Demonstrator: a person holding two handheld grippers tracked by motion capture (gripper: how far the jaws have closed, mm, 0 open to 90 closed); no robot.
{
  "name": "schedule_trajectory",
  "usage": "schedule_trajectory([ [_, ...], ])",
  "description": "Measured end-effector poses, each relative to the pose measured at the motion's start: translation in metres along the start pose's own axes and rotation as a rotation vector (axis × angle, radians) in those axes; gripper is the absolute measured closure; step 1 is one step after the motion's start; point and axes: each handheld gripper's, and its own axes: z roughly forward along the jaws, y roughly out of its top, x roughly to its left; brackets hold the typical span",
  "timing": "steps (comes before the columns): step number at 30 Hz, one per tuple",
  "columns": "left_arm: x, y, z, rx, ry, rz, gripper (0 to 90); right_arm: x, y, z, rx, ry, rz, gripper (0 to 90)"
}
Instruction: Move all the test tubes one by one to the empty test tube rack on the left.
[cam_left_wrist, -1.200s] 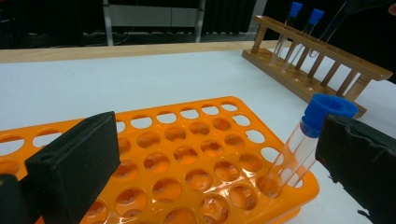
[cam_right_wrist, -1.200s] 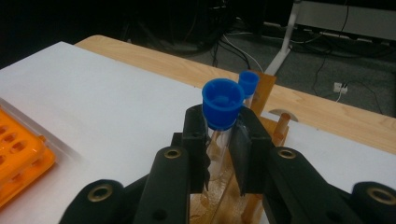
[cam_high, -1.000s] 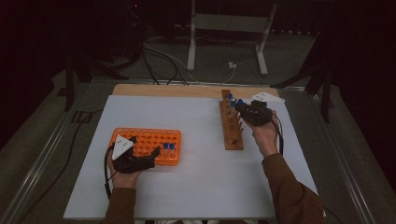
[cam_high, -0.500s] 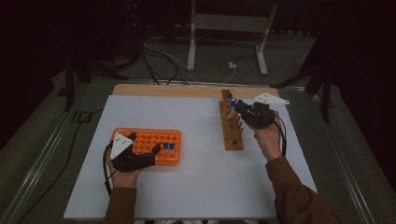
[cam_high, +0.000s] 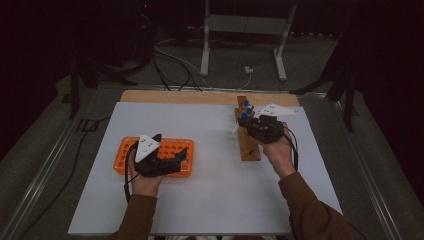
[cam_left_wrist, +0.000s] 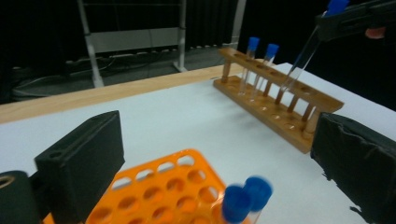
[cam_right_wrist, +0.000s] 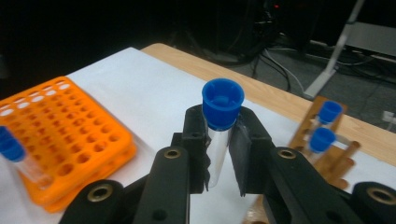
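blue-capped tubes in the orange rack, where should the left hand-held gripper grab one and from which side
Probably just under the blue cap, coming straight down from above. The two blue-capped tubes stand nearly upright in the orange rack, so the cap and a short length of clear wall are what rise above the holes. They stand very close together, so set the pads across the free sides of one. The left hand-held gripper is open above them.

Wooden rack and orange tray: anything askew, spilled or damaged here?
Nothing stands out. The wooden rack stands level with two capped tubes upright in it. The right gripper holds a third tube by its neck. Two more tubes stand in the orange tray near the open left gripper. No spill or breakage shows.
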Motion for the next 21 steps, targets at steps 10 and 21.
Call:
schedule_trajectory([
  [10, -0.014, 0.014, 0.019, 0.030, -0.041, 0.032, 12.3, 0.023, 0.005, 0.006, 0.022, 0.068, -0.017, 77.4],
  [21, -0.035, 0.022, 0.038, 0.070, -0.064, 0.094, 24.4, 0.052, 0.014, 0.015, 0.042, 0.133, -0.046, 77.3],
])
